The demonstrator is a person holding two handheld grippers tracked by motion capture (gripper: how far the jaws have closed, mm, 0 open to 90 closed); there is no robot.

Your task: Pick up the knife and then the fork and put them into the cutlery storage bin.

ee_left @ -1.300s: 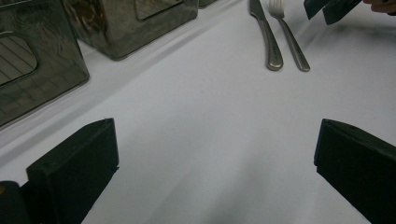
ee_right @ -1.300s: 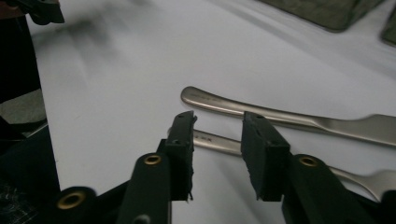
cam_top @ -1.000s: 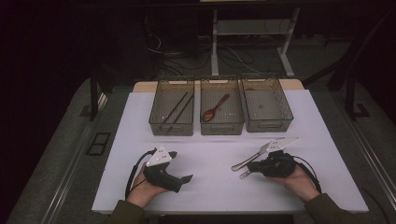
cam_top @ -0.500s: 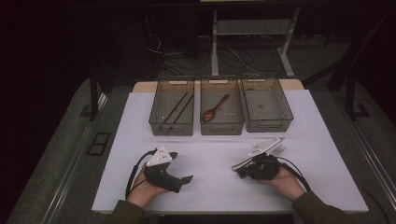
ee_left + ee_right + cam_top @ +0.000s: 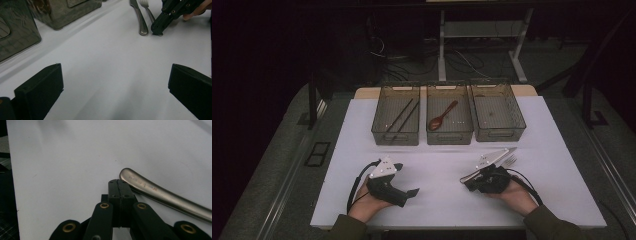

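A steel knife (image 5: 511,149) and fork (image 5: 510,161) lie on the white table (image 5: 437,165) at front right; they also appear in the left gripper view as knife (image 5: 140,20) and fork (image 5: 147,8). My right gripper (image 5: 467,183) rests low at their handle ends, jaws shut together with nothing between them (image 5: 119,191). A rounded steel handle (image 5: 160,193) lies just beside its tips, at or near touching. My left gripper (image 5: 413,192) sits at front left, wide open over bare table (image 5: 112,92).
Three translucent bins stand in a row at the table's back: the left bin (image 5: 377,131) holds dark chopsticks (image 5: 402,117), the middle bin (image 5: 449,137) a wooden spoon (image 5: 442,117), and the right bin (image 5: 518,120) looks bare. Open tabletop lies between the grippers.
My right gripper has slid left along the cutlery, toward the handle ends. The left gripper has stayed in place.
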